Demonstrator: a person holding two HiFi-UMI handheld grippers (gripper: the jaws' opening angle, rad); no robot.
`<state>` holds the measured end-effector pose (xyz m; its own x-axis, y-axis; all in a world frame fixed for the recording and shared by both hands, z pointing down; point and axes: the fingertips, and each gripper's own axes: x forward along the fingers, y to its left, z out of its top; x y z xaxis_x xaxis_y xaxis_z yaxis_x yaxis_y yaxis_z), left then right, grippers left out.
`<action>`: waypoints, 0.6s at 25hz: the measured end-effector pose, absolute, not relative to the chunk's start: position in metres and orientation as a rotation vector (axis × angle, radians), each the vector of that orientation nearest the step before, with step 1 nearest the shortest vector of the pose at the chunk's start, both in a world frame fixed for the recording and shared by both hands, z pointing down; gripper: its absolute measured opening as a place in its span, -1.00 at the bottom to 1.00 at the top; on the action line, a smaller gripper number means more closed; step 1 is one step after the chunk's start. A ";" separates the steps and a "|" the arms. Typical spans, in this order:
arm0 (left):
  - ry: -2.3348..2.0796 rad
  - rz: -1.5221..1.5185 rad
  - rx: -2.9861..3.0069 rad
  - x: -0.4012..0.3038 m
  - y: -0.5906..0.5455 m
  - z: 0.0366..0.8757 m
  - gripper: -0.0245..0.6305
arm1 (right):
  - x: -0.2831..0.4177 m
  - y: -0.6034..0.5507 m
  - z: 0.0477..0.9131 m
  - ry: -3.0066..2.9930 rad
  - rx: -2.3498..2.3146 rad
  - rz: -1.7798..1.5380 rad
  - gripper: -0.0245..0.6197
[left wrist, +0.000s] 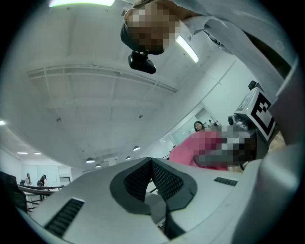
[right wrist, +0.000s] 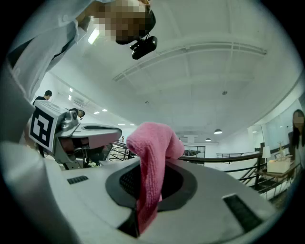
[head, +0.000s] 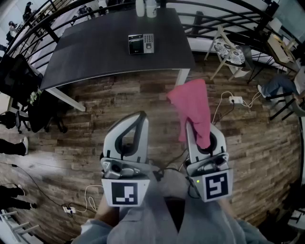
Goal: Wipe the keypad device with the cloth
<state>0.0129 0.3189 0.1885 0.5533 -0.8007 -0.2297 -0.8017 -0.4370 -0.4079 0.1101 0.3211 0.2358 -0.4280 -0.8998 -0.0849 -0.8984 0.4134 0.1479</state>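
Note:
The keypad device [head: 141,43] lies on the dark table [head: 105,52] far ahead, grey with a screen at left and keys at right. A pink cloth [head: 193,108] is pinched in my right gripper [head: 195,125] and flops over its tip; in the right gripper view the pink cloth [right wrist: 151,162] hangs between the shut jaws. My left gripper [head: 138,116] is held beside it, jaws shut with nothing between them; its fingertips [left wrist: 151,162] meet. Both grippers are raised over the floor, well short of the table. The cloth [left wrist: 193,150] also shows in the left gripper view.
White bottles [head: 145,8] stand at the table's far edge. A black office chair [head: 21,90] is at left, a wooden stool [head: 228,50] at right. A power strip [head: 235,100] and cables lie on the wooden floor. A railing runs behind the table.

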 end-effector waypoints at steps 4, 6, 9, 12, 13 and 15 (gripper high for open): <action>1.300 0.003 -2.323 0.007 0.316 0.189 -0.92 | 0.105 0.319 0.237 -2.627 1.672 -0.263 -0.80; 1.298 0.006 -2.324 0.005 0.316 0.189 -0.92 | 0.103 0.319 0.237 -2.627 1.671 -0.266 -0.80; 1.297 0.010 -2.330 0.003 0.315 0.190 -0.92 | 0.100 0.319 0.237 -2.624 1.672 -0.269 -0.80; 1.296 0.015 -2.334 0.002 0.313 0.189 -0.92 | 0.099 0.319 0.236 -2.624 1.675 -0.266 -0.80; 1.297 0.014 -2.333 0.002 0.313 0.188 -0.92 | 0.099 0.320 0.236 -2.625 1.676 -0.263 -0.80; 1.303 0.009 -2.331 0.003 0.313 0.188 -0.92 | 0.101 0.320 0.237 -2.629 1.679 -0.257 -0.80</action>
